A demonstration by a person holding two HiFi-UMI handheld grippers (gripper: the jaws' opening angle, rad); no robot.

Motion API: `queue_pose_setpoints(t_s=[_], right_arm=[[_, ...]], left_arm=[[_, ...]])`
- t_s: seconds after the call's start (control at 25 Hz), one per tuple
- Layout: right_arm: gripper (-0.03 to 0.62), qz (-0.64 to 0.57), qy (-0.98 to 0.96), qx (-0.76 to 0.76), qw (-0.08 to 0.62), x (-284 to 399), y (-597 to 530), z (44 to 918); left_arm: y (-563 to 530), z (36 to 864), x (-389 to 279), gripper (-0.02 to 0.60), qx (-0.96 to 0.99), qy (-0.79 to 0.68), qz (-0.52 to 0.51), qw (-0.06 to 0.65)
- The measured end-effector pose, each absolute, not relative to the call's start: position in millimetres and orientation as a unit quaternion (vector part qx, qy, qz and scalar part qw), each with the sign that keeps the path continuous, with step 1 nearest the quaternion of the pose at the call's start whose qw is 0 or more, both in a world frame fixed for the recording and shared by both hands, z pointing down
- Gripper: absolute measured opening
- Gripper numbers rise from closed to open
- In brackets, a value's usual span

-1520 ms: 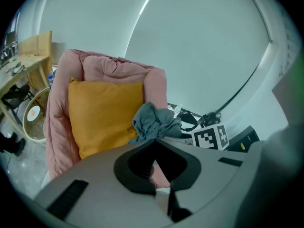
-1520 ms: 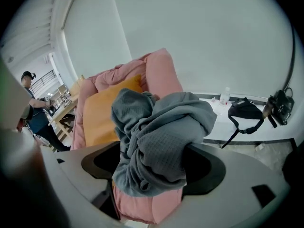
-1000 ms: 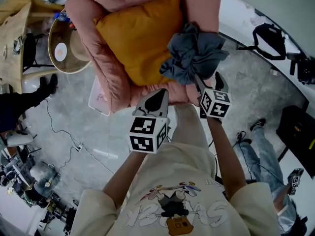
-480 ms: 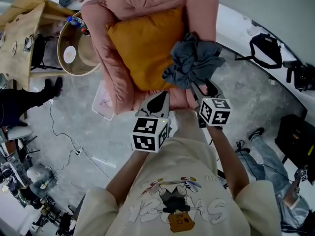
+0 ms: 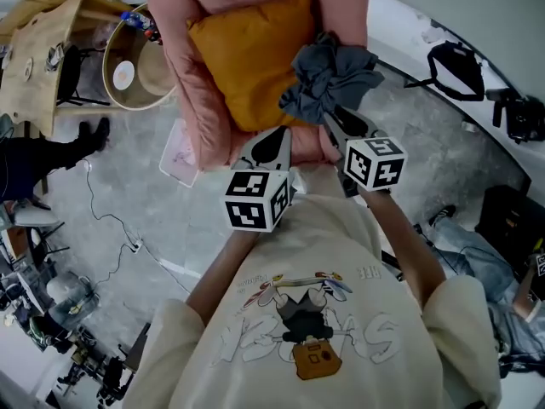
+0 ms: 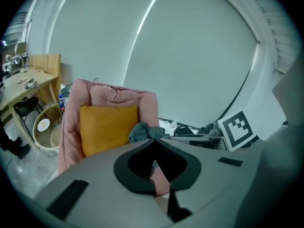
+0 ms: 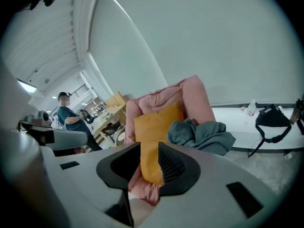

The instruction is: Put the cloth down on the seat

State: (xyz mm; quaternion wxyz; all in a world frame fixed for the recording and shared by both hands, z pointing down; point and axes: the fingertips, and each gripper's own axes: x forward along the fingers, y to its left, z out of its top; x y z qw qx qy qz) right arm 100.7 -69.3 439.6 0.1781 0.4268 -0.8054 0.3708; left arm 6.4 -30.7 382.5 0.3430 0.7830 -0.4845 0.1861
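Compared with a second ago, the grey-blue cloth (image 5: 329, 77) lies further in over the pink armchair's (image 5: 192, 100) arm and orange cushion (image 5: 247, 54). It sits bunched and crumpled just ahead of the right gripper (image 5: 334, 123), whose jaws are spread and empty. The left gripper (image 5: 279, 135) is pressed together on nothing.

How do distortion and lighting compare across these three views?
Head view: soft, even light, no glare, the cloth sharp. Left gripper view: strong fisheye, black corners, bright pale wall. Right gripper view: same fisheye, a mosaic patch over a distant person.
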Motion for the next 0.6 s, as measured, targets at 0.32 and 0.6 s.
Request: queue_pose_setpoints(t_s=[0.32, 0.6], right_arm=[[0.130, 0.374, -0.846, 0.330, 0.189, 63, -24, 412], [0.130, 0.352, -0.850, 0.350, 0.178, 68, -10, 395]], left_arm=[[-16, 378, 15, 0.005, 0.784, -0.482, 0.188, 0.342], [-17, 370, 24, 0.005, 0.789, -0.478, 0.192, 0.334]])
